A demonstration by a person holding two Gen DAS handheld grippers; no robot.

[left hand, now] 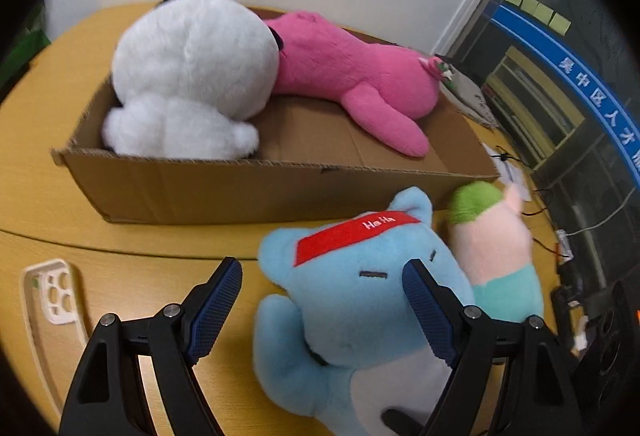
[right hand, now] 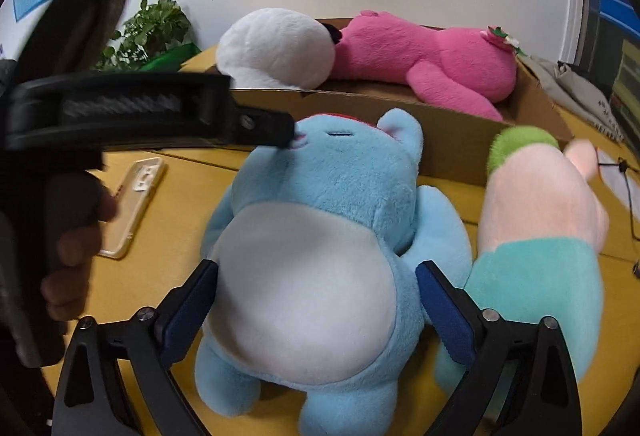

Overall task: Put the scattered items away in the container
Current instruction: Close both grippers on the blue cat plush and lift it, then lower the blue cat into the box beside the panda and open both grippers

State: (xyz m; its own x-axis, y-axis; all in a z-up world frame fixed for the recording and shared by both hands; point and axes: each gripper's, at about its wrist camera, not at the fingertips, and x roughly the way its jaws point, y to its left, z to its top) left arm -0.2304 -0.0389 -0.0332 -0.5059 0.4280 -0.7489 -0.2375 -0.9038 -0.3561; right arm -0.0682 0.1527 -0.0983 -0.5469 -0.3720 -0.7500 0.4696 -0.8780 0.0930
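1. Blue plush (right hand: pixel 316 236): lies on its back on the bench (left hand: pixel 132 276), white belly up, just in front of the cardboard box (left hand: pixel 240 188). Its long axis runs from your right tool toward the box, head with the red band nearest the box wall, feet toward you.
2. Right tool (right hand: pixel 316 312): spread wide, one finger on either side of the belly, not yet closed on anything.
3. Left tool (left hand: pixel 322 300): also spread wide, over the head; one finger lies against the face, the other stands clear over the bench. It grips nothing.
4. Pink-and-green plush (right hand: pixel 540 236): lies beside the blue one, touching it, also outside the box.
5. White plush (left hand: pixel 192 76) and magenta plush (left hand: pixel 352 76): already in the box, filling much of it.
6. Phone case (left hand: pixel 52 300): on the bench, apart from the toys.
7. Risk: a soft, round belly may squeeze out if you pinch shallow.
8. Risk: your right-hand finger may snag the neighbouring plush and drag it.
9. Risk: lifted level, the head may catch the box wall; the free room is at the front.
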